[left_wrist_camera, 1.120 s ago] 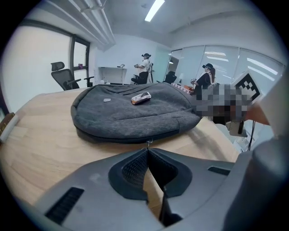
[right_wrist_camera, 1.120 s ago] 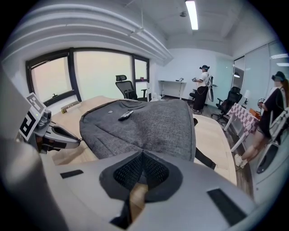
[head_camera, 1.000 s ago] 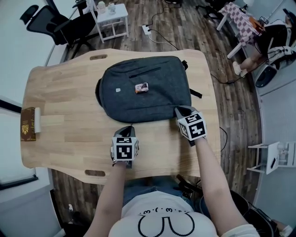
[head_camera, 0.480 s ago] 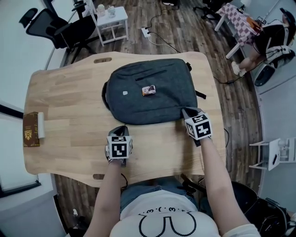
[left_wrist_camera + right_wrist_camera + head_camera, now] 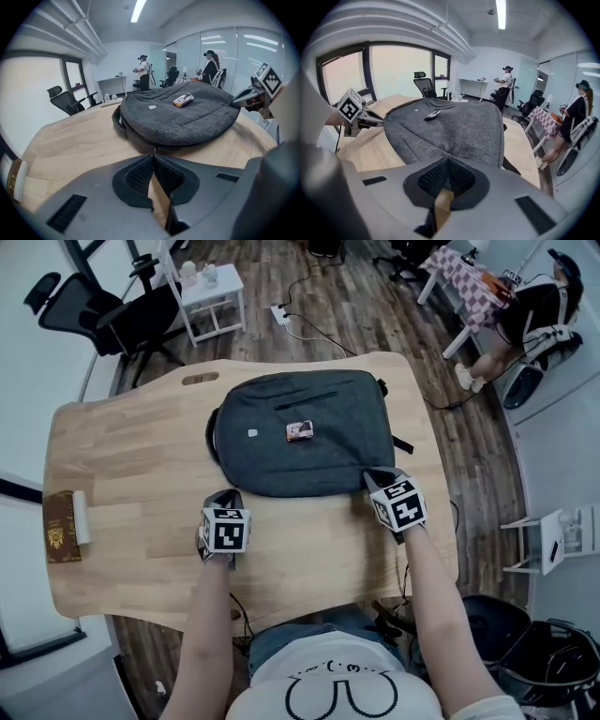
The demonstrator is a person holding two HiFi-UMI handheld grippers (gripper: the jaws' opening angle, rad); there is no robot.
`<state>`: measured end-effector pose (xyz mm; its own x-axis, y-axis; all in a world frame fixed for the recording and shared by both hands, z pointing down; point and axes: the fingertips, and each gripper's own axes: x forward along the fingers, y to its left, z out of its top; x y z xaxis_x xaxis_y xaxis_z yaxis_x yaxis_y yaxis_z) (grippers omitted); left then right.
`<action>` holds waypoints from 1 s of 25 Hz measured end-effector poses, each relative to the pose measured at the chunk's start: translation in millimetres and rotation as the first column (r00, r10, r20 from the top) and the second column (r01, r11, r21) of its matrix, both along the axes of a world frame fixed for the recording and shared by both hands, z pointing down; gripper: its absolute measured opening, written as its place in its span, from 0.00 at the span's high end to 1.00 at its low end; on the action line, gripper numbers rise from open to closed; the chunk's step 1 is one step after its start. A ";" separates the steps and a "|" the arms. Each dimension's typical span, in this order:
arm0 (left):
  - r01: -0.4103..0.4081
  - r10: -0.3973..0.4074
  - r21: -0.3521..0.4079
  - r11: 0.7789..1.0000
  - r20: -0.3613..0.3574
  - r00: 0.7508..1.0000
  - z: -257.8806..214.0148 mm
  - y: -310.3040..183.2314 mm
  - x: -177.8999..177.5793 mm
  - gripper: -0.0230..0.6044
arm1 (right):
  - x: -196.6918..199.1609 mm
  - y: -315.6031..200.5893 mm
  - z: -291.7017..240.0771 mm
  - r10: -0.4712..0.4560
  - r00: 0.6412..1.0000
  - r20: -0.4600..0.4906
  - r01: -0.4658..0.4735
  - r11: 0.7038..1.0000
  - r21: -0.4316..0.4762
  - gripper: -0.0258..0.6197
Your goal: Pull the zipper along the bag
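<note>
**Zipper pull pinched at the backpack's near-left corner, far corner held down**

A person stands at a pale wooden table [image 5: 131, 446] with a two-jaw gripper in each hand. A dark grey fabric backpack [image 5: 300, 460] lies flat in the middle of the table, one long edge facing the person. A small card-like object [image 5: 300, 430] rests on top of it. A brown booklet [image 5: 61, 526] sits well apart at the table's left edge.

The left gripper [image 5: 226, 495] is at the backpack's near-left corner. Its jaws are pressed together, and the small metal zipper pull [image 5: 153, 149] appears to be nipped between the tips, right where the seam runs under the bulging fabric. The right gripper [image 5: 371, 476] is at the near-right corner. Its jaws are closed flat on the edge of the grey cloth, which looks like a steadying grip to keep the backpack from sliding.

As for progress, the pull sits at the opposite end of the near edge from the bracing hand. This suggests most of the straight run along that side is covered. What seems left is the curve round the left corner by the carry handle, if the zipper track goes that far. The seam is in shadow beneath the fabric, so I cannot tell whether the teeth along it are parted or joined.
</note>
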<state>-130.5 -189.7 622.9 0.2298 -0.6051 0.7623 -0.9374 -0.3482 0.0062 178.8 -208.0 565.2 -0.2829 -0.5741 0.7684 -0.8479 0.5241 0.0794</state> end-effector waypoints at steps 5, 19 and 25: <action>0.001 -0.002 -0.018 1.000 -0.058 0.998 -4.6 -0.6 1.9 0.94 | 1.4 -1.1 -0.8 0.056 0.998 -0.004 -0.056 0.998 0.004 0.88; -0.180 0.160 -0.069 0.981 -0.229 0.960 -4.4 75.2 80.5 0.94 | -25.4 42.5 -15.0 0.091 0.995 0.048 -0.094 0.993 0.065 0.88; -0.314 0.288 -0.055 0.948 -0.269 0.919 -10.6 89.2 136.5 0.94 | -42.2 68.6 -14.3 -0.010 0.997 0.078 0.007 0.999 0.037 0.60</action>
<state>6.1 -100.5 612.3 0.5832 -0.4043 0.7045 -0.7508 -0.5994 0.2775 136.6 -139.4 550.8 -0.3464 -0.5989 0.7221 -0.8477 0.5295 0.0326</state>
